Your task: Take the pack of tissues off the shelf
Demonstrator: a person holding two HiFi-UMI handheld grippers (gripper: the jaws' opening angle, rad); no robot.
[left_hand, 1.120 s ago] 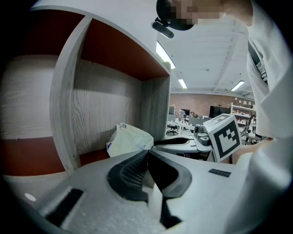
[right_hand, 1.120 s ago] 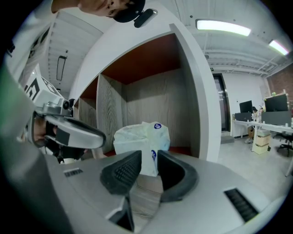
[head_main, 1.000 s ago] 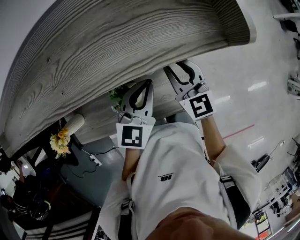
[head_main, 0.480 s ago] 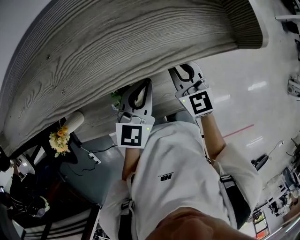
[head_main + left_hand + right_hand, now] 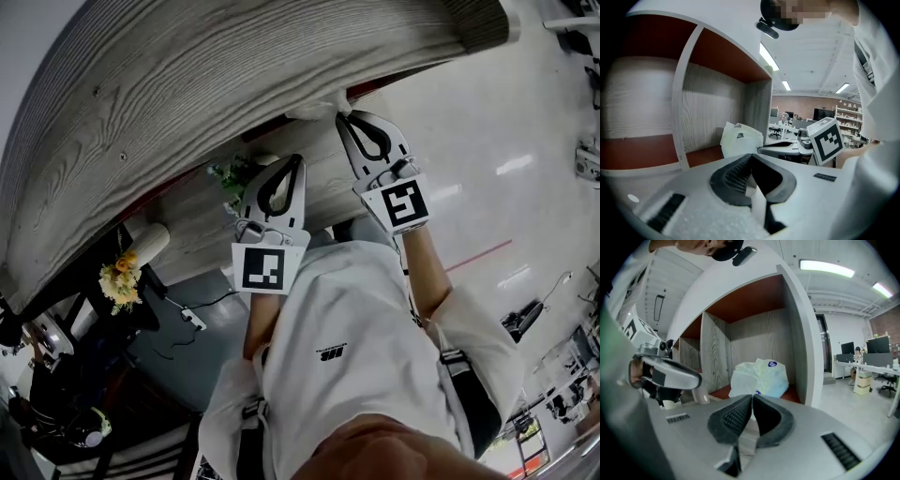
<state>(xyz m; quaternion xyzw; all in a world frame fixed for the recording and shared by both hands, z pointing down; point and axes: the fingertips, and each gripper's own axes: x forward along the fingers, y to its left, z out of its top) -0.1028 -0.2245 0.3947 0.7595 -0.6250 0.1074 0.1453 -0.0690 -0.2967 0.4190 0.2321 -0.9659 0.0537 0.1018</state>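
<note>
Tissue pack (image 5: 759, 377) on shelf (image 5: 754, 336), seemingly just ahead of right tool (image 5: 752, 398) | it and left tool (image 5: 751, 157) pressed together

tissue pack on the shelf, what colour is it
The tissue pack is whitish with a small blue label near its top; clearest in the right gripper view.

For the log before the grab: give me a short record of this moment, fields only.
tissues: in the end compartment of the shelf, on its red-brown floor
right gripper: jaws together, empty, pointed at the tissues
left gripper: jaws together, empty, beside the right one
task: tissues not yet taken
</note>
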